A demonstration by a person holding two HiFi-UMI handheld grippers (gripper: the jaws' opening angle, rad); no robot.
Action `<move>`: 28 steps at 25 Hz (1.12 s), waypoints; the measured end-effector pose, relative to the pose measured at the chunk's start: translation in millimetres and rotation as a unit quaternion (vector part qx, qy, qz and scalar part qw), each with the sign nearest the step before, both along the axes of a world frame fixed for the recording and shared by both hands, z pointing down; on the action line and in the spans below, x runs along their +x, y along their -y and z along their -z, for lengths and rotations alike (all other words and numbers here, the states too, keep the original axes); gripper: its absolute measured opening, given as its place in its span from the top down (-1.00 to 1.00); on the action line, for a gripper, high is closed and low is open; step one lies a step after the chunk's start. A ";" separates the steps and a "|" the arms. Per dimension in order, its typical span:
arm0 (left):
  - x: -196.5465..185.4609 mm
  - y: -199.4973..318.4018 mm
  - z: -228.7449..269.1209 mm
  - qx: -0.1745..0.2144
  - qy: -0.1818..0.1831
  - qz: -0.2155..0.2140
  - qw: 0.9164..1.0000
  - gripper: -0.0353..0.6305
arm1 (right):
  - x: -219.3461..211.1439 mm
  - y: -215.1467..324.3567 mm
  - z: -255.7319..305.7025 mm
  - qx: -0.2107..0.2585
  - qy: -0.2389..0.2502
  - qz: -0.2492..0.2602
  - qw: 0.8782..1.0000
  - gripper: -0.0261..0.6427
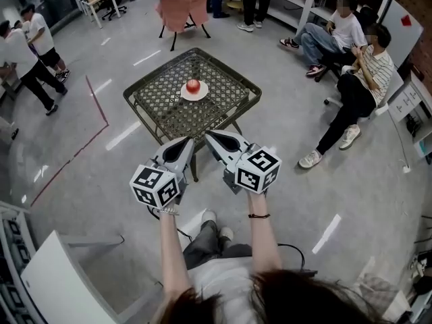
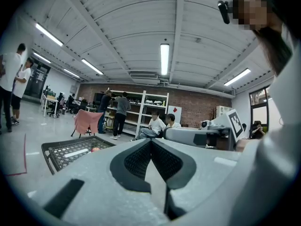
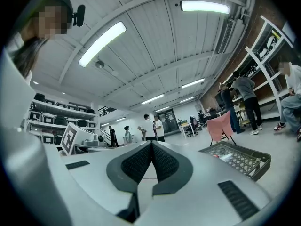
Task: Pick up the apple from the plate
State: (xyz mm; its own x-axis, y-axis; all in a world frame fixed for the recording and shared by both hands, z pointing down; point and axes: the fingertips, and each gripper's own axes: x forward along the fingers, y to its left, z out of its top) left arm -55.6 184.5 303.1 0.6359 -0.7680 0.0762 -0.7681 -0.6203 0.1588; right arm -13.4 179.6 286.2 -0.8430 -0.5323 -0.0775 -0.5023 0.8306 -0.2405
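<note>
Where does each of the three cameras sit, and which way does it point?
Head view: on the person's head, looking steeply down at the table, plate and apple; forearms, left gripper and right gripper show.
Left gripper view: on that gripper, looking level past its shut jaws; the person's shirt shows right.
Right gripper view: likewise, jaws shut; shirt at left.
Shared: both gripper views catch the table and the other gripper.

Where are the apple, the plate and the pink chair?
apple [image 1: 193,85], head view, middle of its red top.
plate [image 1: 203,94], head view, bare white rim right of the apple.
pink chair [image 1: 183,9], head view, middle of its pink back.
</note>
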 end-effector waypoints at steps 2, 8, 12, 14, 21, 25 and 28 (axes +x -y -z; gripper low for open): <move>-1.4 4.4 -5.0 -0.007 0.004 -0.003 1.000 0.86 | -1.9 4.9 -4.6 -0.008 0.004 0.001 1.000 0.89; -6.0 31.3 -14.8 -0.014 0.001 -0.023 1.000 0.86 | -8.8 32.9 -13.0 -0.017 0.011 0.004 1.000 0.89; -12.2 60.0 -20.2 -0.020 -0.002 -0.032 0.999 0.86 | -13.8 60.5 -17.0 -0.022 0.009 0.002 1.000 0.89; -16.0 75.4 -22.6 -0.023 -0.002 -0.035 0.999 0.86 | -16.9 75.4 -20.1 -0.026 0.009 -0.002 1.000 0.89; -28.7 121.3 -27.3 -0.034 -0.001 -0.039 0.999 0.86 | -27.9 117.7 -27.2 -0.041 0.011 -0.010 0.999 0.89; -31.1 138.6 -32.0 -0.035 -0.001 -0.042 0.998 0.86 | -30.4 133.8 -33.0 -0.045 0.009 -0.016 0.999 0.89; -33.1 151.4 -32.0 -0.034 0.001 -0.045 0.998 0.86 | -31.8 146.4 -33.0 -0.045 0.007 -0.021 0.999 0.89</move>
